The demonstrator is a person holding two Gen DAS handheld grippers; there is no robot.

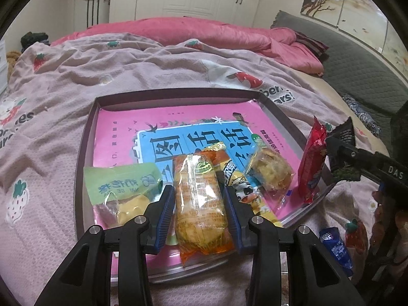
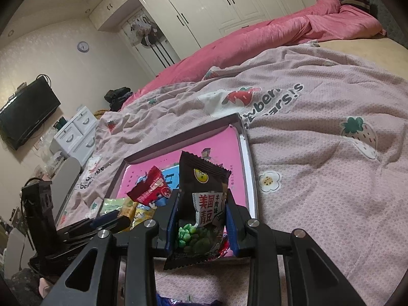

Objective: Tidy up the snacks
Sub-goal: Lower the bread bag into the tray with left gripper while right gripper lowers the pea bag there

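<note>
- We are seeing white wardrobe doors (image 2: 219, 7) lining the far wall.
- We are looking over a bed (image 1: 127, 61) wearing a strawberry-print blanket and pink quilt (image 1: 204, 33).
- A television (image 2: 25, 112) is hanging beside a white drawer chest (image 2: 76, 132).

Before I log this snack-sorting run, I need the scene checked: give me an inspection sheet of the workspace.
Surface: pink strawberry blanket on a bed.
Job's things: shallow box holding a green packet, a clear-wrapped pastry and a red packet.
Clutter: blue packet on the blanket outside the box.
Grippers: left gripper shut on an orange-wrapped snack; right gripper shut on a black pea packet.
Cables: nothing seen.
Surroundings: white wardrobe, television, pink duvet.
</note>
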